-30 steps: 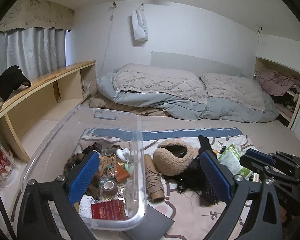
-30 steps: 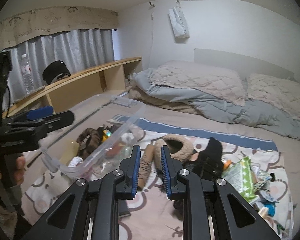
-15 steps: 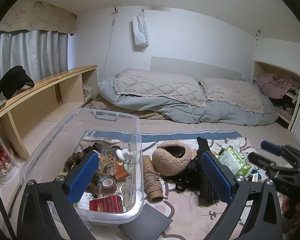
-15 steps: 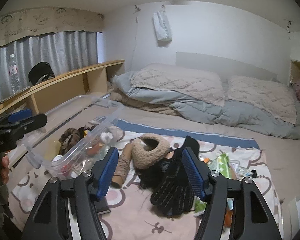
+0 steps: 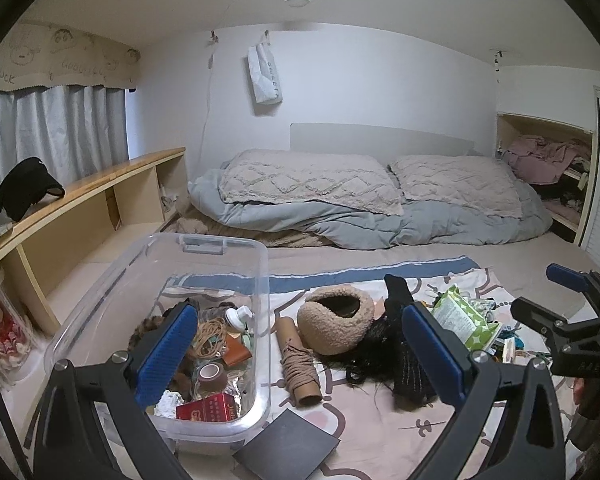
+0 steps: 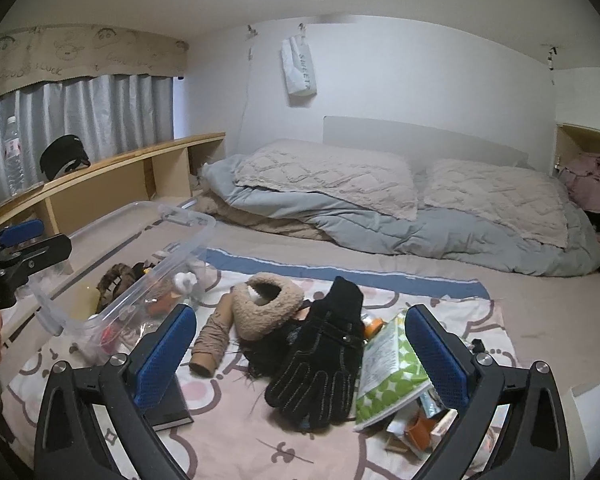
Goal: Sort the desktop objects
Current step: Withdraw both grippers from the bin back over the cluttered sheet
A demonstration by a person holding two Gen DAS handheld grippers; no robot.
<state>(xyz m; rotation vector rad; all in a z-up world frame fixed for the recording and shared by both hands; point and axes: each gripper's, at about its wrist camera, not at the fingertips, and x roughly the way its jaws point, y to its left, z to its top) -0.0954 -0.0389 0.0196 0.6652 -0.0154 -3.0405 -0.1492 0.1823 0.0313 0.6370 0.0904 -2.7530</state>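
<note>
As seen along the left gripper, fingers spread wide and clamping nothing: straight down into the clear plastic bin, with a tape roll, a red box and a white pump bottle readable inside. From the right wrist, only the bin's rim and blurred contents through its wall. Conversely, from the right wrist alone: the whole black glove, stitched fingers toward the camera, and a water bottle on the wooden shelf; from the left, mostly hidden behind the right-hand pad.

Right gripper: jaws just been opening, now set wide, pinching nothing. Glove lying flat on the patterned blanket, framed in the gap between the two blue pads, beyond the tips, untouched. Just left of it, black hair, a beige fleece piece and a stocking-wrapped cardboard tube; touching its right edge, a green-and-white wipes pack.

Bare blanket in front of the glove. Open mattress beyond the blue stripe, up to the folded duvet. Bin close on the left; a dark flat square at its near corner.
</note>
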